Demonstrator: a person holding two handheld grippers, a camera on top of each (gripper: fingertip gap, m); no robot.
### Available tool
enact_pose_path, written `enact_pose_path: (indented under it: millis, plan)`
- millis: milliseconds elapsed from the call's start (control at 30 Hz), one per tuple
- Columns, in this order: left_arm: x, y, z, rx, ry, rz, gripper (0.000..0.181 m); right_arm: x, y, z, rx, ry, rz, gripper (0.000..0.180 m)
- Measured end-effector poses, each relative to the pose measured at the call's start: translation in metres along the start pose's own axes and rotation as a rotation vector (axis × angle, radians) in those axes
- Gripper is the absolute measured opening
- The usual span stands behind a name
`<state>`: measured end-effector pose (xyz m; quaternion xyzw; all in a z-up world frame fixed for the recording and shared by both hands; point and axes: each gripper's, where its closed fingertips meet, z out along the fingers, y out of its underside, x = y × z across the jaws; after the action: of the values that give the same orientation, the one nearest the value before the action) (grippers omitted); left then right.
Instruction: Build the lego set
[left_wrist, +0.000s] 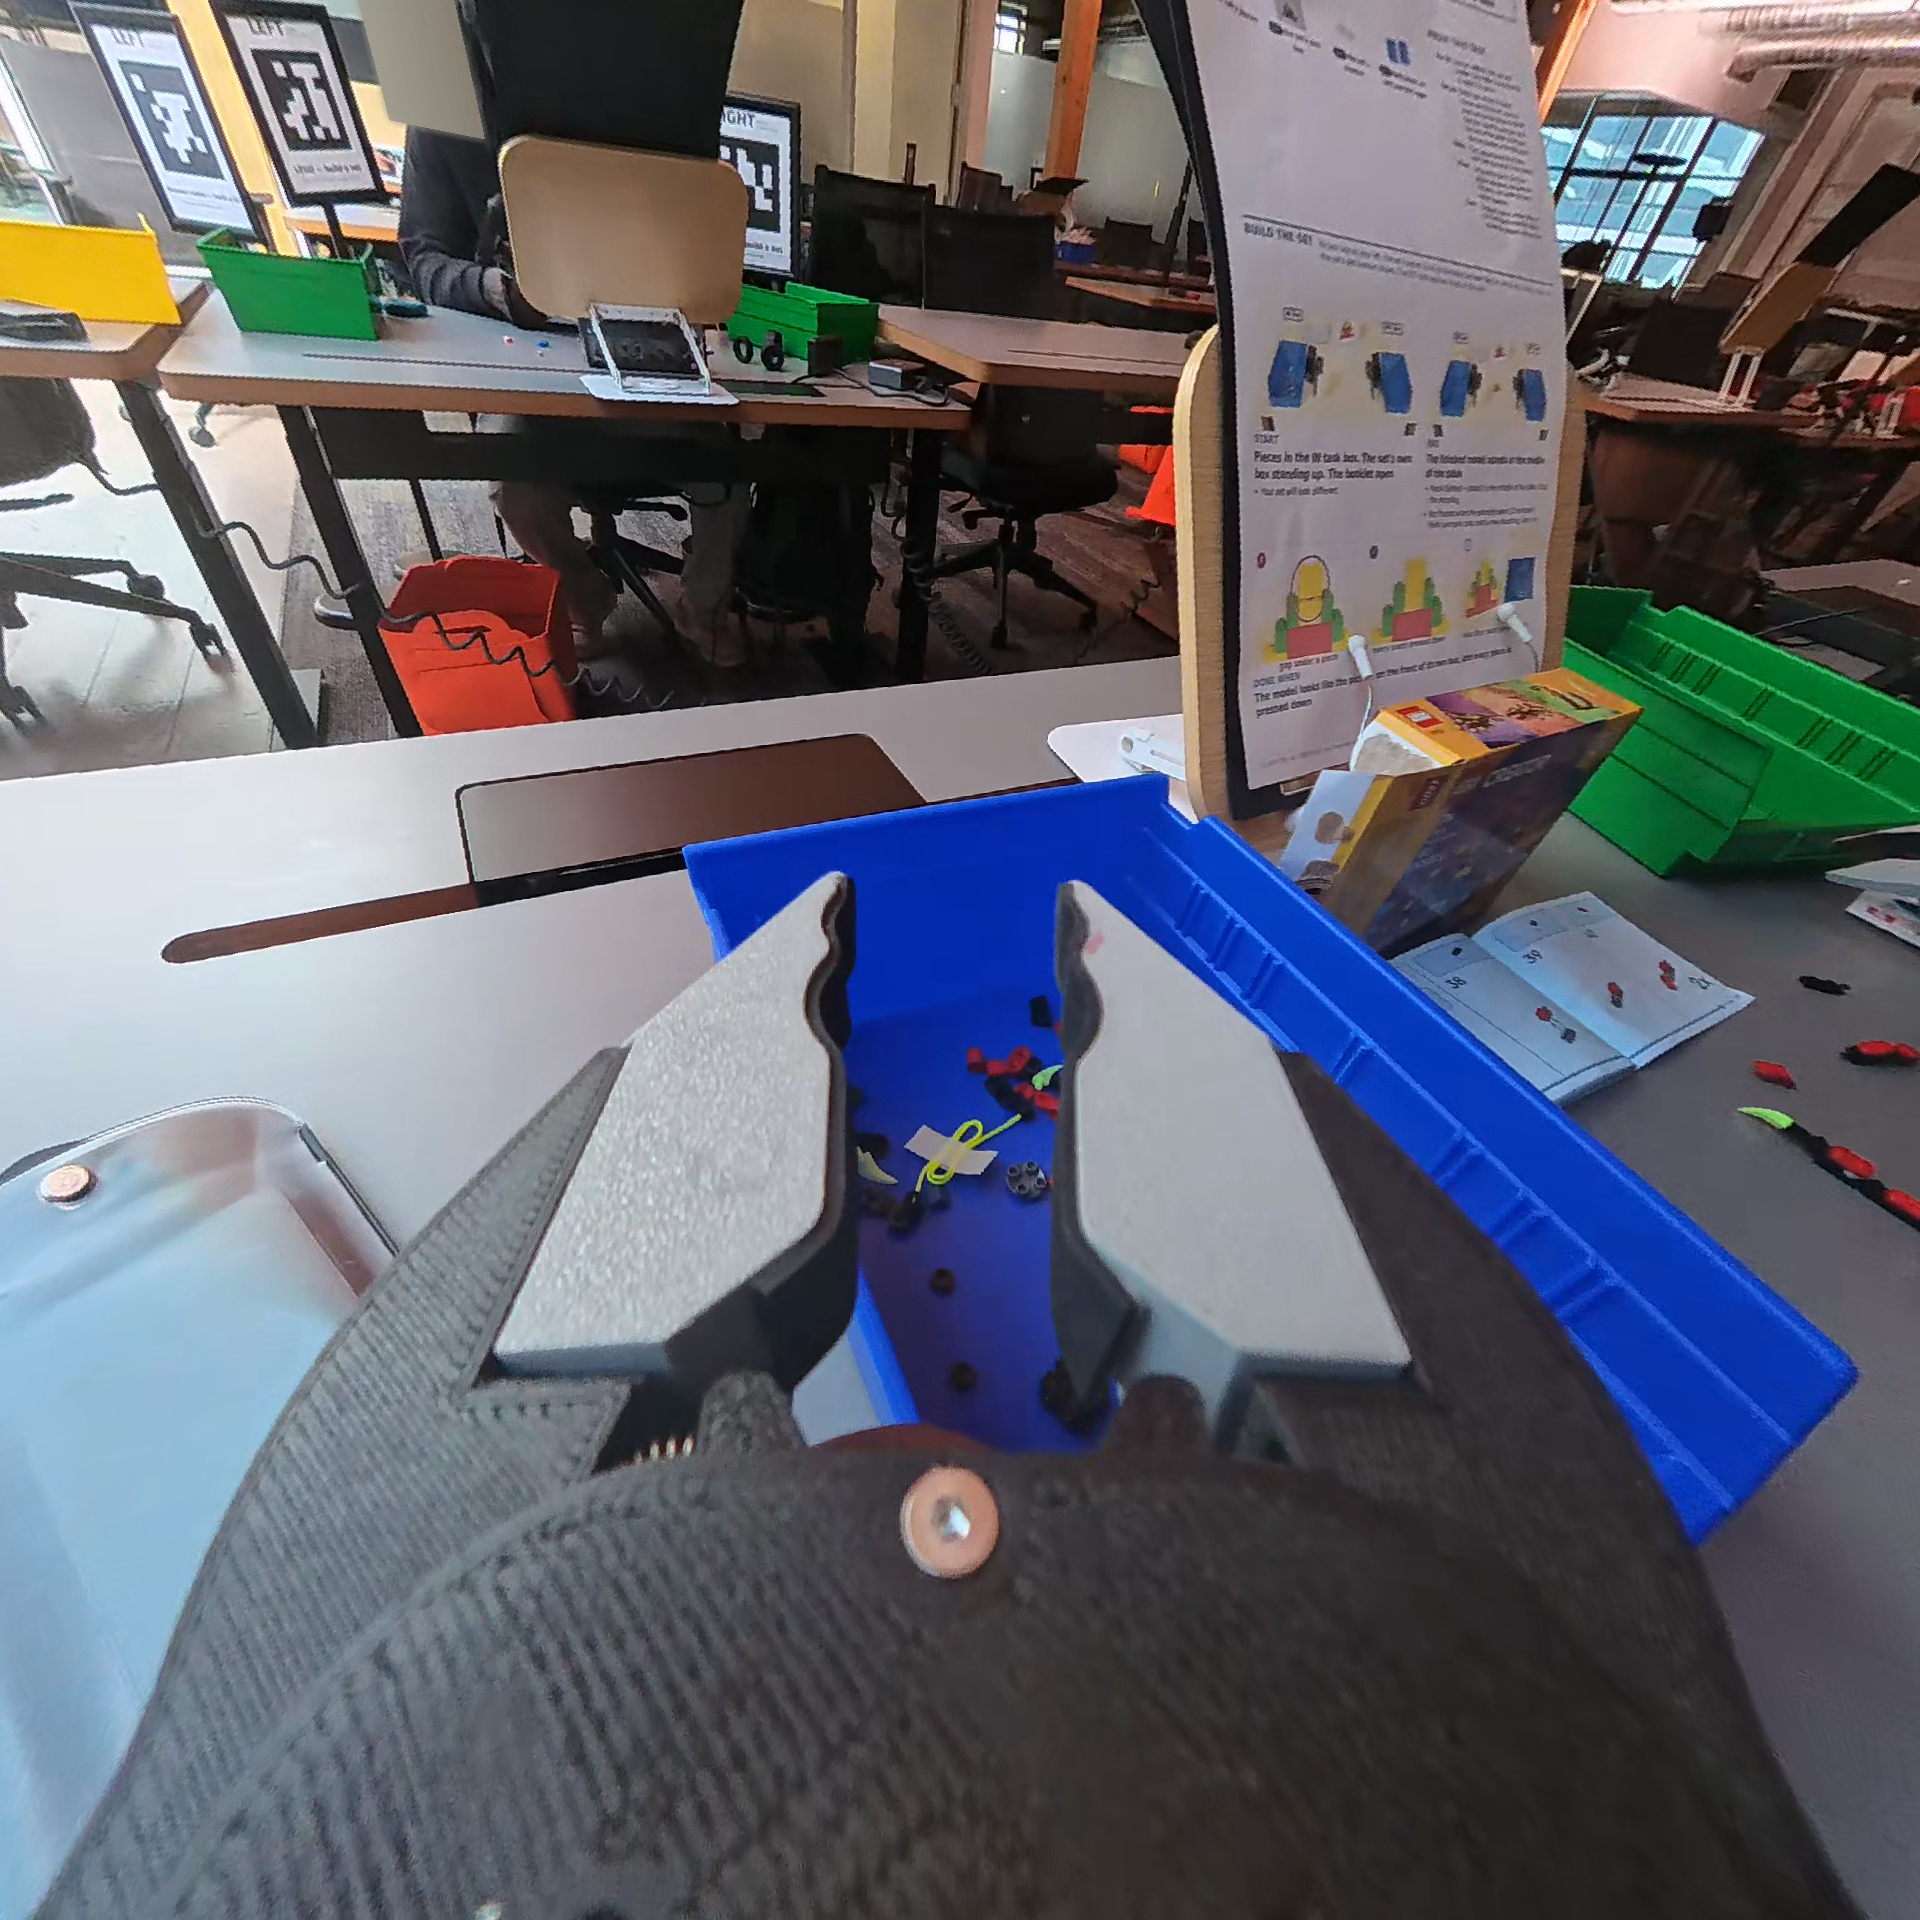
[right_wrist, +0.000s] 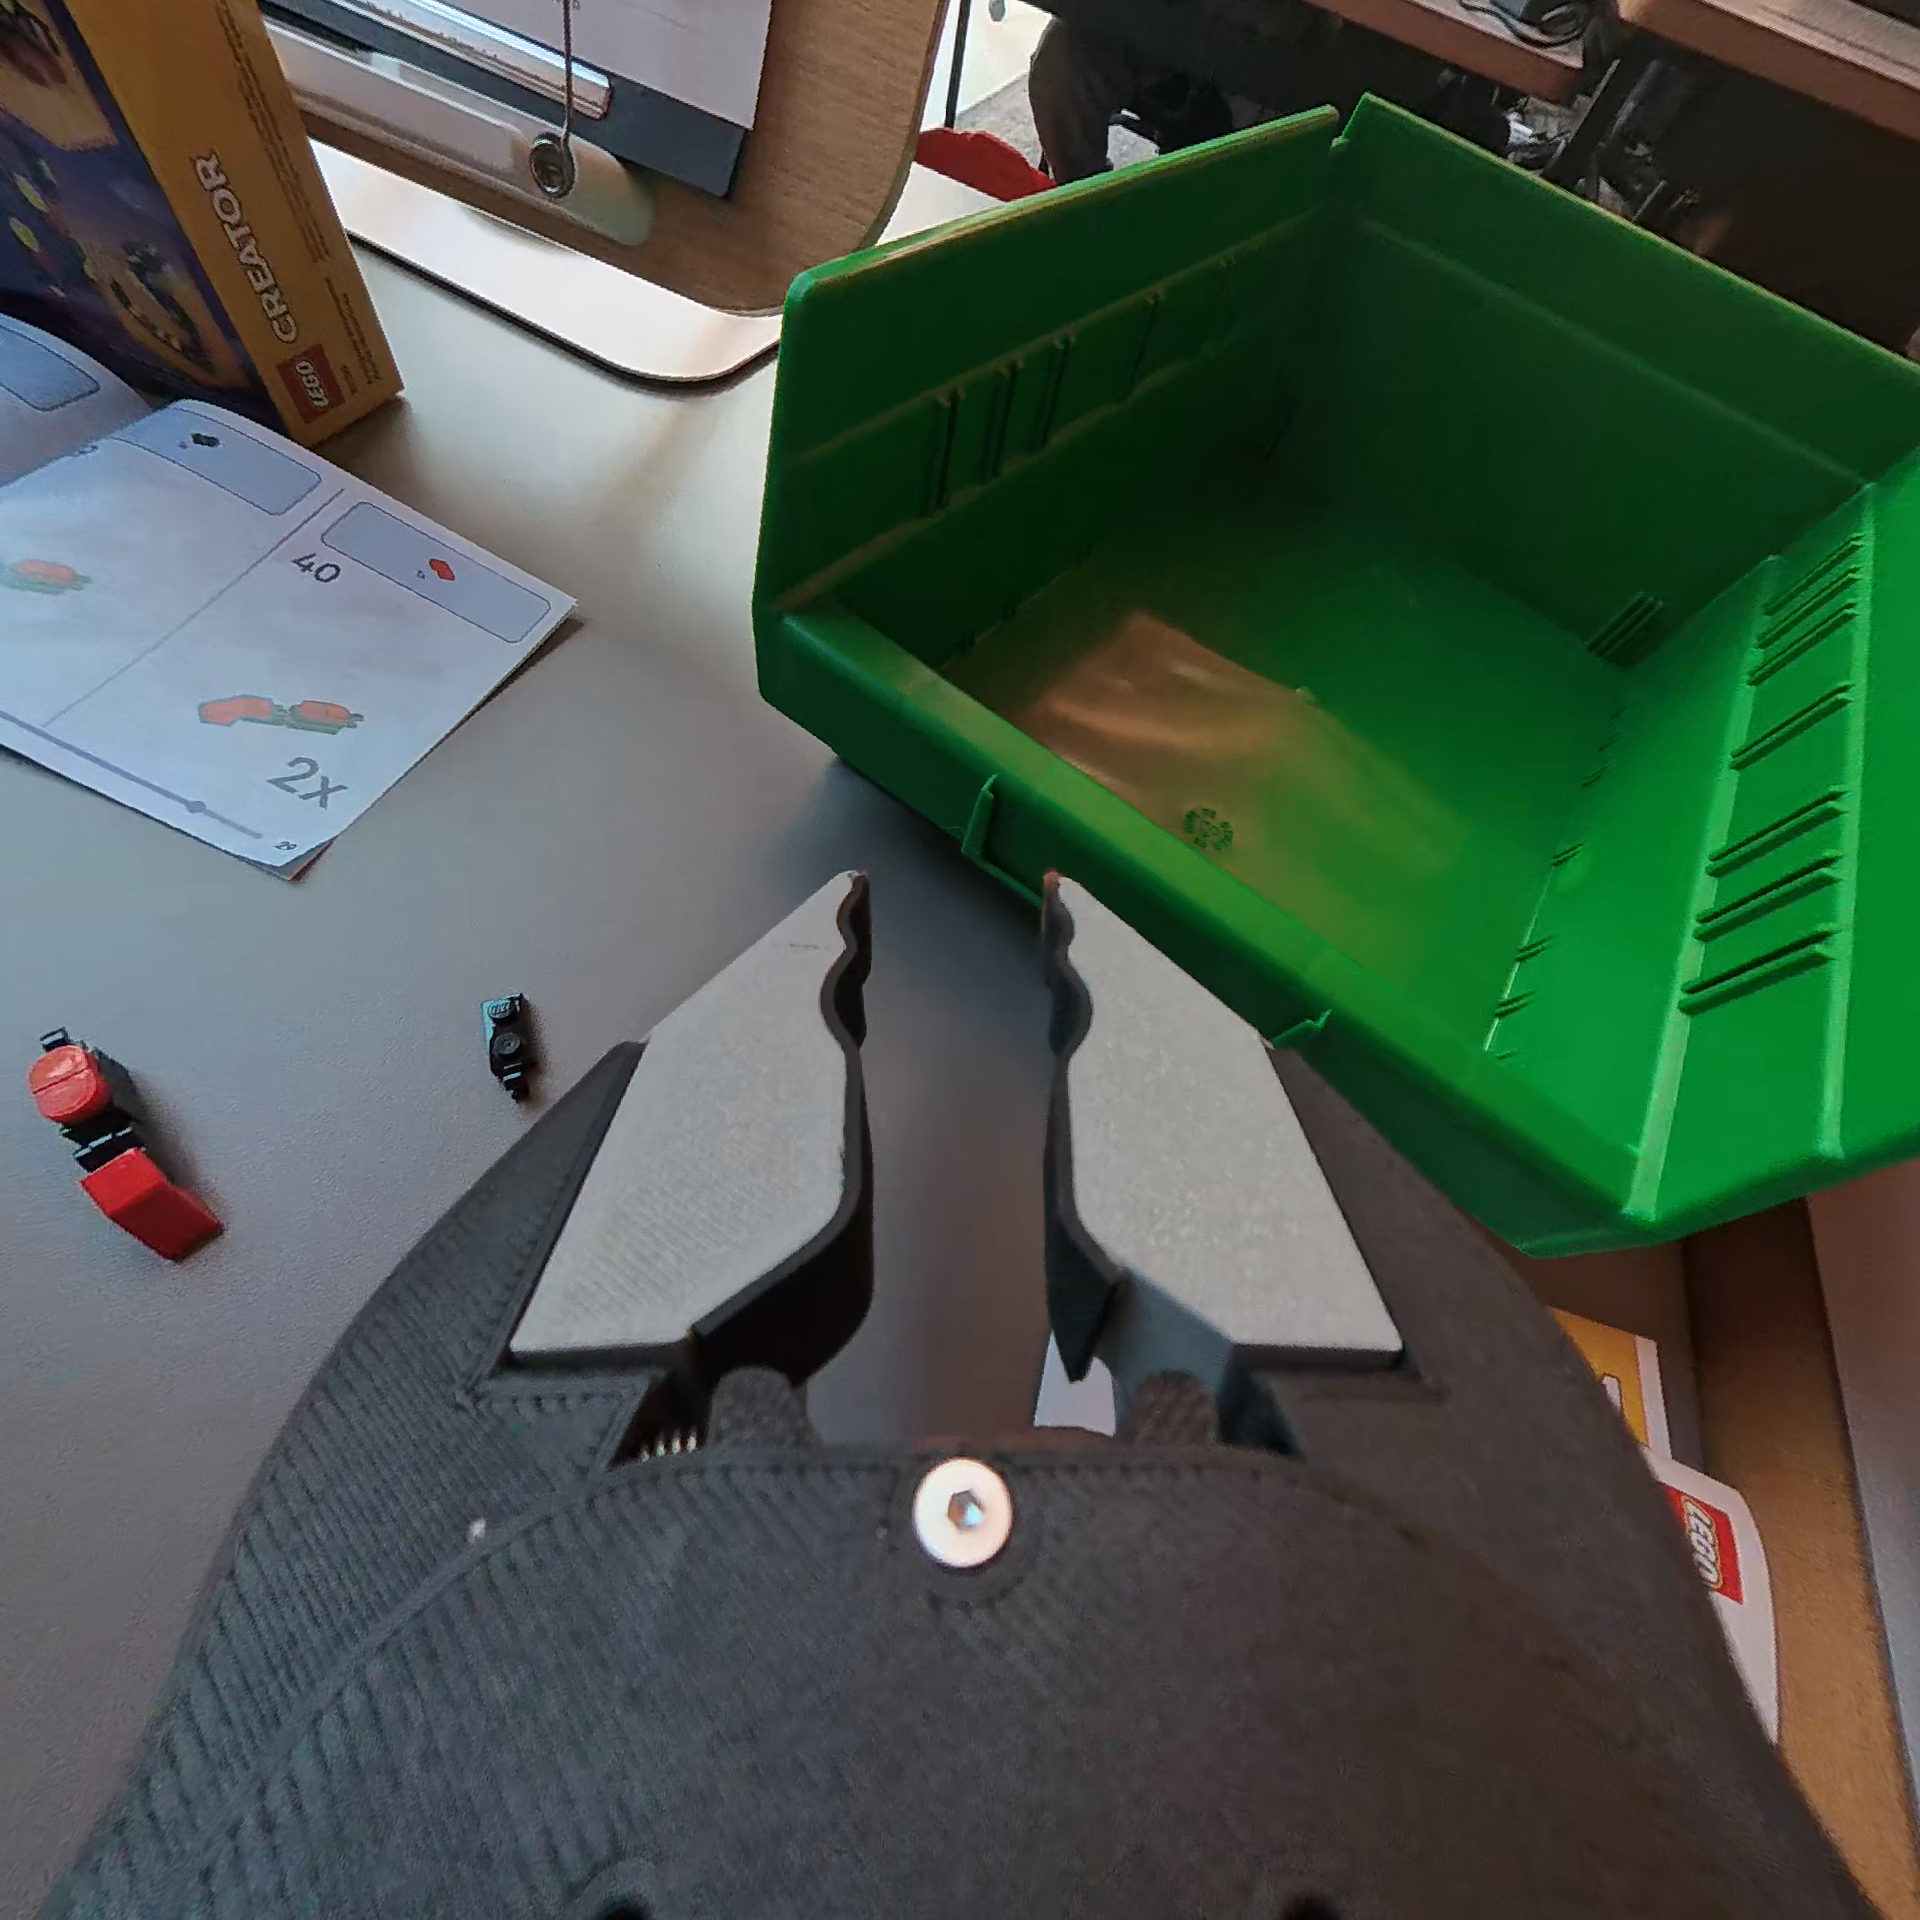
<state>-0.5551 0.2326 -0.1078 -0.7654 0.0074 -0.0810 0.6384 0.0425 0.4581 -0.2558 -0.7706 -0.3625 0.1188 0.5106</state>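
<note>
Left of the right gripper (right_wrist: 954, 883), 1 black piece (right_wrist: 509, 1042) points away.

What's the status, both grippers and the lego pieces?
Left gripper open over blue bin of loose pieces. Right gripper open, empty, beside green bin. Nothing blocking.

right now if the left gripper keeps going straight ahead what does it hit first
Probably the loose lego pieces on the floor of the blue bin; the open left gripper points down into it, though depth is unclear.
</note>
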Motion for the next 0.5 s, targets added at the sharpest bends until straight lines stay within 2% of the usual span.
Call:
enact_pose_path:
  millis: [500]
  plan:
    - [-0.0002, 0.0025, 0.0016, -0.011, 0.000, 0.008, 0.037, -0.0001, 0.0006, 0.0007, -0.005, 0.000, -0.002, 0.030]
